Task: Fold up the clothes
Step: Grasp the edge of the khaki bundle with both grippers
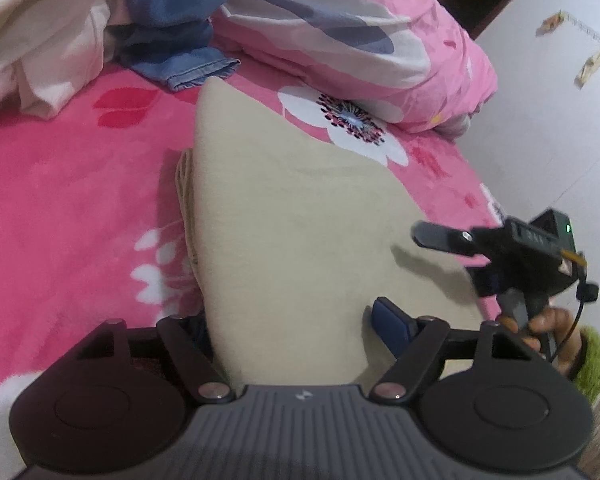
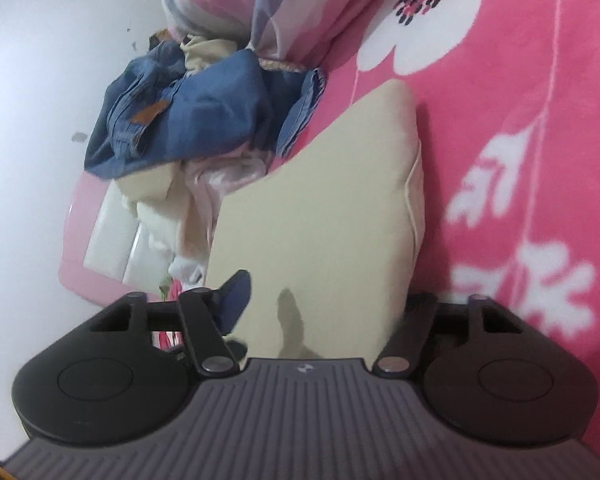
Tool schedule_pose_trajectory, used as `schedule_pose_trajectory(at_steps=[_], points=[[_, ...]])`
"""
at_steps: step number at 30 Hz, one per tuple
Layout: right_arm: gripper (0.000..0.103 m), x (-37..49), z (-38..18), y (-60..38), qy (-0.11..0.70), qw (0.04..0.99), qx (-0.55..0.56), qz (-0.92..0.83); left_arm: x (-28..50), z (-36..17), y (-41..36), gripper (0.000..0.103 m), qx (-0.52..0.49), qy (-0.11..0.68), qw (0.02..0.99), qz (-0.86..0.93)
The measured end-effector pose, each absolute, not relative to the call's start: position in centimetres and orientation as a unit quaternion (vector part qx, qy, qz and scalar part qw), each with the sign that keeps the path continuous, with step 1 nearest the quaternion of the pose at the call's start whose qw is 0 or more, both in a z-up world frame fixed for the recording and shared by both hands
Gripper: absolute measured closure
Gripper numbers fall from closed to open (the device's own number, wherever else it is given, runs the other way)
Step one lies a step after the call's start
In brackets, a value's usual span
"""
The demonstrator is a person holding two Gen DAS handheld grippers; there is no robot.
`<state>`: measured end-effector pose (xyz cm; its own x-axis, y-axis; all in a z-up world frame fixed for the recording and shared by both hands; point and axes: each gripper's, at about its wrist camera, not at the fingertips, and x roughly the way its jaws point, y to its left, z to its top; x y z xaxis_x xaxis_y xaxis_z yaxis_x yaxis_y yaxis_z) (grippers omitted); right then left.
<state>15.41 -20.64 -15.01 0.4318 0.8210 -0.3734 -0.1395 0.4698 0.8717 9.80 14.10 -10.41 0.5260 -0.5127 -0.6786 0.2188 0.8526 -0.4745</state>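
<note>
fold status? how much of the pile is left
Done: the beige garment lies folded flat on the pink blanket. In hand: both tools, left tool and right tool, are open over its near edge, gripping nothing. Left: the jeans and cream and white clothes are heaped unfolded.

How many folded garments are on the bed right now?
1: the folded beige garment lies on the pink blanket, before both grippers. The jeans and pale clothes beyond are still heaped; others may be hidden.
</note>
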Motion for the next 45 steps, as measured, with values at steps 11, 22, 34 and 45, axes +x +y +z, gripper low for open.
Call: schedule_pose_trajectory(at_steps=[11,22,34,45], points=[[0.066,14.0,-15.5,-20.7,0.445,0.729,0.394,0.34,9.7,-10.3,13.5,0.027,-0.14,0.438,0.863,-0.207],[0.082,15.1,-16.6,-20.0,0.438,0.722,0.404,0.352,9.8,-10.3,13.4,0.027,-0.133,0.439,0.864,-0.208],[0.082,14.9,-16.7,-20.0,0.424,0.73,0.397,0.36,10.6,-11.0,16.1,0.028,-0.236,0.447,0.821,-0.263],[0.083,14.7,-16.9,-20.1,0.409,0.733,0.395,0.373,14.6,-12.9,17.2,0.028,-0.31,0.477,0.763,-0.306]])
